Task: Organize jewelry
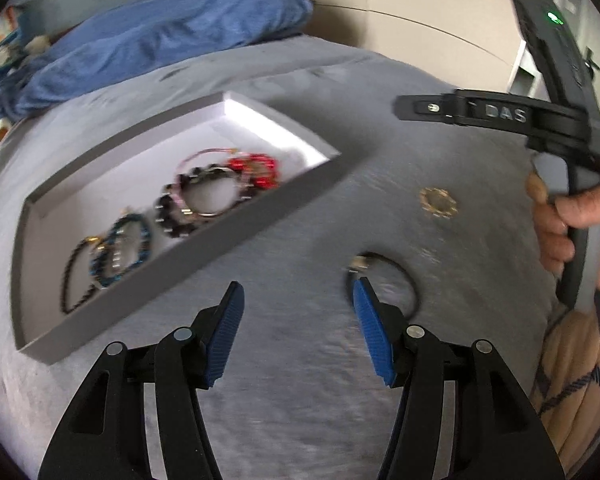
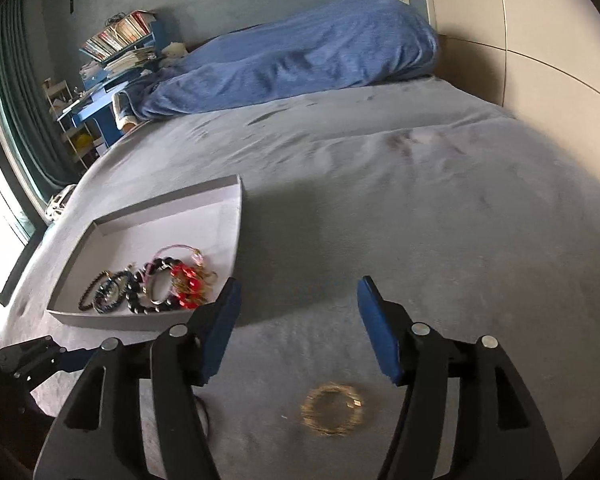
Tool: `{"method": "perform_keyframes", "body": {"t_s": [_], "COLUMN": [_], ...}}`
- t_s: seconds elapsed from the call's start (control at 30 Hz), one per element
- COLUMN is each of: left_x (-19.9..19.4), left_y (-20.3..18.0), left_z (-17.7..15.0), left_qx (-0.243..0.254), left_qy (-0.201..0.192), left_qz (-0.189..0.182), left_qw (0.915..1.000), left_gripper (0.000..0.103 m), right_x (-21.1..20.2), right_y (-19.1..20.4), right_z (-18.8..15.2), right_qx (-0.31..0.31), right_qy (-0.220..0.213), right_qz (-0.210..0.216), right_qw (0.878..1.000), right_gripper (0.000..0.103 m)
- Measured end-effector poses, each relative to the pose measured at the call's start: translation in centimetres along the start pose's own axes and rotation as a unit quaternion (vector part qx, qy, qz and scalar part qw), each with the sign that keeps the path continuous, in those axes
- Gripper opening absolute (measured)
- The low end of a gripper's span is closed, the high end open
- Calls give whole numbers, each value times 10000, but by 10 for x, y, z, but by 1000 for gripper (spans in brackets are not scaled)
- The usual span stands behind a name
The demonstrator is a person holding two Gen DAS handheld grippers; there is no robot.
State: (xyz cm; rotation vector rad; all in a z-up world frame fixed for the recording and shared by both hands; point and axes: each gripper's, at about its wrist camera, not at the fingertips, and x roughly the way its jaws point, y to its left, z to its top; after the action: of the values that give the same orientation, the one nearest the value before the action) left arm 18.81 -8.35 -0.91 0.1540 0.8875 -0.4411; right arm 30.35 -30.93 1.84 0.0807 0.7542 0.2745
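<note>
A grey tray (image 1: 204, 240) (image 2: 112, 320) lies on the grey bed and holds several bracelets: black, blue, pink and red (image 1: 256, 168) (image 2: 186, 280). A black bracelet (image 1: 396, 276) lies loose on the bed, right at the tip of my left gripper's right finger. A gold bracelet (image 1: 438, 202) (image 2: 332, 410) lies loose further right. My left gripper (image 1: 298, 300) is open and empty above the bed, just left of the black bracelet. My right gripper (image 2: 298, 300) is open and empty, with the gold bracelet below and between its fingers.
A blue blanket (image 1: 160, 36) (image 2: 300, 56) is heaped at the far end of the bed. The bed's edge and a beige floor (image 2: 540, 40) lie to the right. A blue desk with books (image 2: 116, 48) stands at far left. The hand-held right gripper body (image 1: 560, 120) shows in the left view.
</note>
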Motion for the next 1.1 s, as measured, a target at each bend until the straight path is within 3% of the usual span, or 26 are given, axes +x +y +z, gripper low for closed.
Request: {"method": "perform_keyframes", "body": {"t_s": [0.13,0.27,0.53,0.6,0.63,0.67,0.77,0.93,1.1], "left_x": [11,18,31,34,35,35,34,28,17], "left_y": [-14,-22,-34,-35,-34,-34,-29,-30,-29], "left_z": [-3,-3,-1,-1,-2,-2,-1,-2,-4], "left_qx": [143,132,256,245,231,221,146,210,282], "left_qy": [101,126,224,273,286,288,278,189,58], "left_qz": [-129,-201,-276,-257,-269,-278,-278,-250,-170], "left_qw": [9998,9996,9990,9990,9990,9990,9991,9993,9994], "left_gripper": [58,59,58,54,45,28,4,3,3], "right_x": [-5,-4,3,8,12,15,19,18,17], "right_y": [-13,-21,-35,-29,-26,-25,-23,-25,-21], "right_z": [-1,-4,-31,-46,-53,-57,-65,-65,-66], "right_qx": [35,-415,-984,-1228,-1328,-1381,-1434,-1422,-1523], "right_qy": [-77,-44,810,1060,1158,1206,1122,1050,932], "right_qz": [-29,-384,215,382,382,357,291,311,390], "right_qw": [10000,9984,9916,9860,9836,9824,9829,9838,9832], "right_gripper": [66,66,67,67,67,67,70,69,41]}}
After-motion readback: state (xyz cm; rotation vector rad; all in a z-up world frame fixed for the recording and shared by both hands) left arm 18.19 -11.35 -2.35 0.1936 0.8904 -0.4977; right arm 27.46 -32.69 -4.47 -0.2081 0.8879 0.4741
